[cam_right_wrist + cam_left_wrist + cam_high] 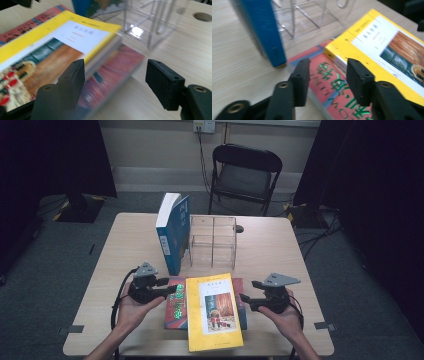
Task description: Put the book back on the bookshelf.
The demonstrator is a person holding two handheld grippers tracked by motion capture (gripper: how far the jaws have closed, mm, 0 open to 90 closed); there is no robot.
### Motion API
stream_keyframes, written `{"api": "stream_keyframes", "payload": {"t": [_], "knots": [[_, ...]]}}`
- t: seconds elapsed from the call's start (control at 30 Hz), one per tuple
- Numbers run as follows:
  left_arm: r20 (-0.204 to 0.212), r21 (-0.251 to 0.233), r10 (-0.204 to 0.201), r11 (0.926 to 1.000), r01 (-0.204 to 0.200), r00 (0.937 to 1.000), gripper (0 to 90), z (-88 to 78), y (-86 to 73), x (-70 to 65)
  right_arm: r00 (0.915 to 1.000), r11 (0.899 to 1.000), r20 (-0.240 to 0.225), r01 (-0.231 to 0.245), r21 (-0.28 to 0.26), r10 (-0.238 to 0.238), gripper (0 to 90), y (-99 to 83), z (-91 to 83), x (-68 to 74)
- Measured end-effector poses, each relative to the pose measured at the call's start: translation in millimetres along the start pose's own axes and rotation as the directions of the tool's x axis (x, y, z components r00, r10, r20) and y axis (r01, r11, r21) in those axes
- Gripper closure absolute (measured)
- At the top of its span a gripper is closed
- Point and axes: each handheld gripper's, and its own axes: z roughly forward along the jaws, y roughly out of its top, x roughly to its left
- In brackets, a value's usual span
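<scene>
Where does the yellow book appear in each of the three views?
High view: the yellow book lies bottom centre, on top of the red book, between the two claws.
Left gripper view: yellow book at right, above the right jaw.
Right gripper view: yellow book at left, above the left jaw.
Shared landmark: the clear plastic rack behind the books.

High view overhead, facing forward-down; both tool views close, low — all share yellow book [213, 311].

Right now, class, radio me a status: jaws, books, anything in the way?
Left gripper and right gripper both open, flanking the stack. Yellow book lies on red book. Blue book upright beside clear rack.
</scene>
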Motion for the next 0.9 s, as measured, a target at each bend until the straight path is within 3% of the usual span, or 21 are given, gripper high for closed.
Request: {"api": "stream_keyframes", "payload": {"t": [0.13,0.27,0.37,0.43,0.47,0.53,0.63,0.7,0.9], "knots": [[0.055,0.008,-0.035,0.9994,0.035,0.9979,44.5,12.8,1.7,-7.0,0.9994,1.0,-0.033,0.014,0.008,-0.013,27.8,8.4,16.6,9.8],[0.069,0.04,-0.008,0.9992,0.005,0.9976,41.2,22.4,-1.3,-15.5,0.9983,1.0,-0.058,0.001,0.028,0.001,22.1,2.7,32.1,17.3],[0.109,0.058,-0.038,0.9978,0.032,0.9933,42.8,28.0,-4.1,-20.4,0.9959,1.0,-0.088,-0.016,0.025,0.018,21.4,-2.3,32.8,19.5],[0.098,0.072,-0.011,0.9974,0.004,0.9951,42.8,31.3,-6.9,-23.6,0.995,0.999,-0.096,-0.026,0.024,0.028,21.2,-4.2,32.0,20.0],[0.112,0.075,-0.027,0.997,0.019,0.9933,42.6,32.4,-7.7,-23.4,0.994,0.999,-0.104,-0.03,0.022,0.032,20.9,-5.2,32.1,20.1],[0.094,0.071,-0.022,0.9973,0.016,0.9953,40.5,32.5,-8.0,-25.4,0.9925,0.999,-0.117,-0.033,0.028,0.036,20.3,-6.1,32.5,22.0],[0.1,0.058,-0.043,0.9976,0.037,0.9941,39.6,33.9,-11.0,-25.6,0.9899,0.999,-0.138,-0.027,0.038,0.032,19.4,-5.4,34.4,26.8],[0.097,0.049,-0.02,0.9987,0.015,0.9951,39.3,33.7,-12.2,-25.6,0.9883,0.998,-0.148,-0.032,0.046,0.038,16.8,-4.9,37.7,29.6],[0.107,0.015,-0.022,0.9997,0.02,0.994,38.5,34.3,-16.7,-24.4,0.9869,0.994,-0.138,-0.073,0.084,0.084,12.7,-1.9,43.5,30.5]]}}
